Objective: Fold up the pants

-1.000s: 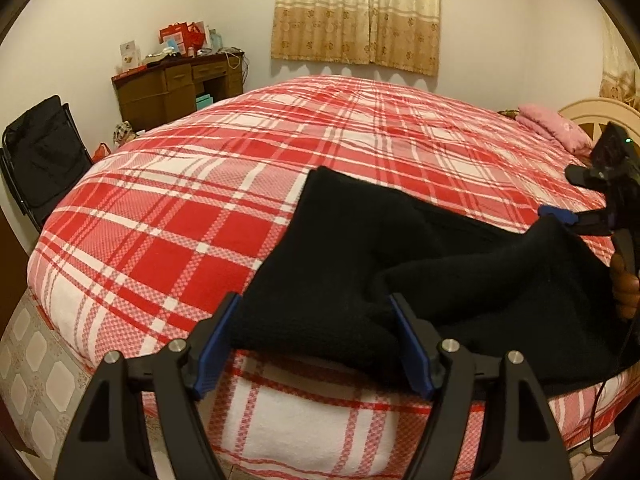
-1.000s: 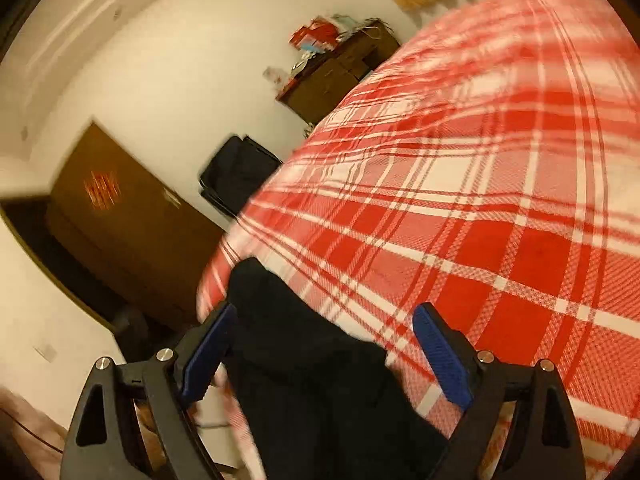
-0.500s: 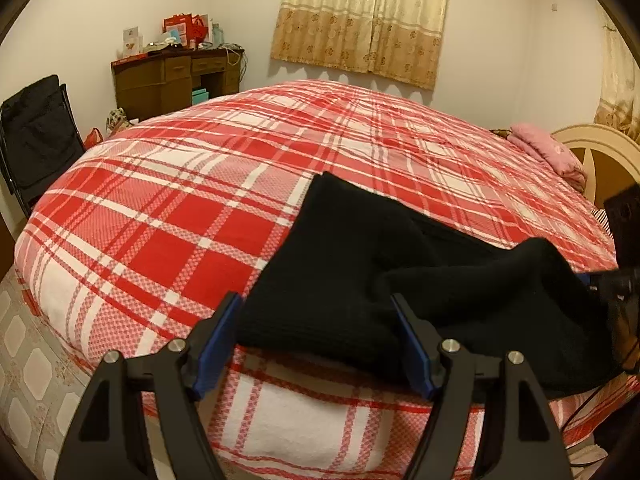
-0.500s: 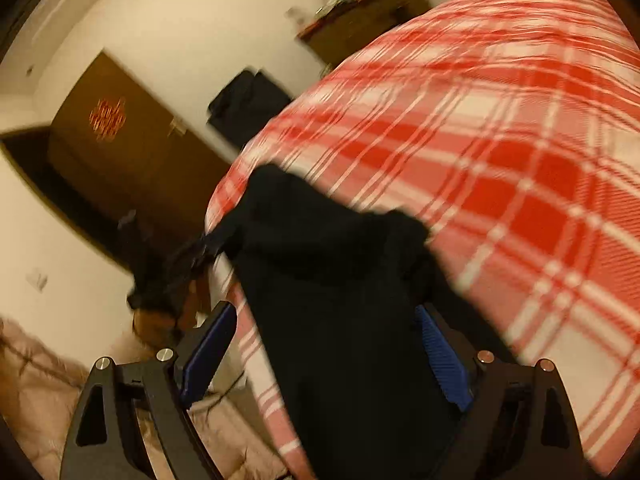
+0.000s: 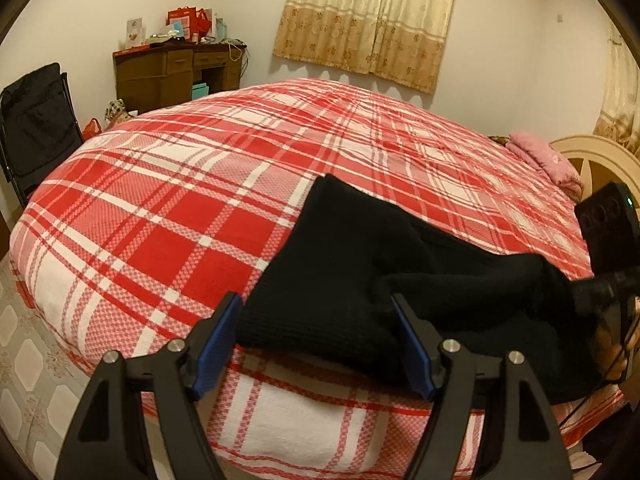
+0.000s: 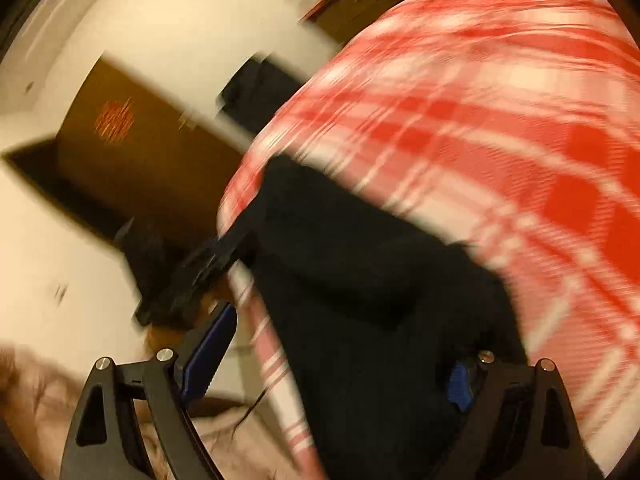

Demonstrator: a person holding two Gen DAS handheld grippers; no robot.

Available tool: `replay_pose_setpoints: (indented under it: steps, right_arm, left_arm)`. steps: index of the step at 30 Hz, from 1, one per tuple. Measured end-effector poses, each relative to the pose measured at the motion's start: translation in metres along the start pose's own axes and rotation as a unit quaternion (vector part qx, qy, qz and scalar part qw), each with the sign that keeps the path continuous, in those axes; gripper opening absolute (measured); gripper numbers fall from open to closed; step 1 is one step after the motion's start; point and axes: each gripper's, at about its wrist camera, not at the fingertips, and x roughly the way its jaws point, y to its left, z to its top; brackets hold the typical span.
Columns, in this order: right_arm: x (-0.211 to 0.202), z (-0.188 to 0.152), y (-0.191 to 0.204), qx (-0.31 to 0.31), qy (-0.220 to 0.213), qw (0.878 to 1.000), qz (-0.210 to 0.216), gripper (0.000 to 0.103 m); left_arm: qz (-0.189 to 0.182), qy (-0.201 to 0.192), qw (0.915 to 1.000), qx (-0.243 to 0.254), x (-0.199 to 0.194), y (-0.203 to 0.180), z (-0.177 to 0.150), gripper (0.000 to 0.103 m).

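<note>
Black pants (image 5: 360,264) lie bunched near the front edge of a bed with a red and white plaid cover (image 5: 168,216). My left gripper (image 5: 316,340) is open, and the near end of the pants sits between its blue pads (image 5: 218,340) without being pinched. My right gripper (image 5: 608,292) is at the pants' right end, a hand under it. The right wrist view is blurred: the pants (image 6: 360,300) run between the wide-open fingers of my right gripper (image 6: 334,368) and drape over the right pad (image 6: 460,384). The left gripper (image 6: 200,272) shows at the pants' far end.
A wooden desk (image 5: 176,68) with clutter and a black folding chair (image 5: 36,120) stand at the left wall. Pink folded bedding (image 5: 548,160) lies by the cream headboard (image 5: 592,156). Tiled floor (image 5: 24,344) runs below the bed's edge. A brown door (image 6: 120,148) shows in the right wrist view.
My right gripper swung from over the bed cover toward the pants, which now fill the space between its fingers. In the left wrist view it dropped lower at the pants' right end. The left gripper stayed put.
</note>
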Motion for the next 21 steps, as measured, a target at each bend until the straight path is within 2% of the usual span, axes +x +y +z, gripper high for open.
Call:
replay_pose_setpoints:
  steps: [2,5,7,8,9,10,11,13,14,17,19,20,21]
  right_arm:
    - [0.000,0.006,-0.007,0.004,-0.024,0.999,-0.031,0.092]
    - [-0.001,0.020,-0.026,0.046,-0.071,0.996,0.003,0.092]
    - [-0.003,0.030,-0.026,0.024,-0.071,0.997,-0.015,0.090]
    - [-0.008,0.034,-0.024,0.002,-0.081,0.996,-0.046,0.088]
    - [-0.013,0.036,-0.024,-0.009,-0.092,0.994,-0.061,0.082]
    - [-0.021,0.039,-0.028,-0.015,-0.106,0.991,-0.076,0.070]
    - [-0.027,0.039,-0.031,-0.012,-0.111,0.990,-0.086,0.067]
    - [-0.025,0.039,-0.040,-0.003,-0.096,0.991,-0.093,0.067]
    - [-0.020,0.036,-0.042,-0.010,-0.075,0.991,-0.107,0.068]
    - [-0.026,0.029,-0.031,-0.039,-0.059,0.987,-0.143,0.068]
    - [-0.046,0.022,-0.029,-0.038,-0.067,0.980,-0.185,0.068]
    - [-0.064,0.016,-0.027,-0.032,-0.090,0.962,-0.254,0.068]
    - [-0.074,0.010,-0.020,-0.040,-0.106,0.946,-0.304,0.068]
  left_arm:
    - [0.002,-0.003,1.0000,0.002,0.000,-0.001,-0.001,0.076]
    - [0.008,-0.003,0.9999,0.007,0.001,-0.004,-0.002,0.076]
    - [0.011,0.002,0.9999,0.011,0.003,-0.005,-0.001,0.076]
    - [0.012,0.005,0.9998,0.013,0.003,-0.005,0.000,0.076]
    - [0.011,0.006,0.9998,0.014,0.003,-0.005,0.000,0.076]
    - [0.011,0.007,0.9998,0.015,0.003,-0.005,0.000,0.078]
    - [0.010,0.006,0.9998,0.017,0.003,-0.005,-0.001,0.079]
    - [0.014,0.004,0.9996,0.024,0.005,-0.008,-0.002,0.082]
    - [0.019,0.003,0.9993,0.031,0.006,-0.011,-0.002,0.082]
    - [0.028,0.002,0.9985,0.047,0.007,-0.014,-0.003,0.082]
    - [0.017,0.004,0.9991,0.038,0.005,-0.010,0.000,0.082]
    - [0.007,0.002,0.9996,0.025,0.001,-0.006,0.002,0.082]
    - [0.000,0.000,0.9999,0.014,-0.002,-0.002,0.004,0.082]
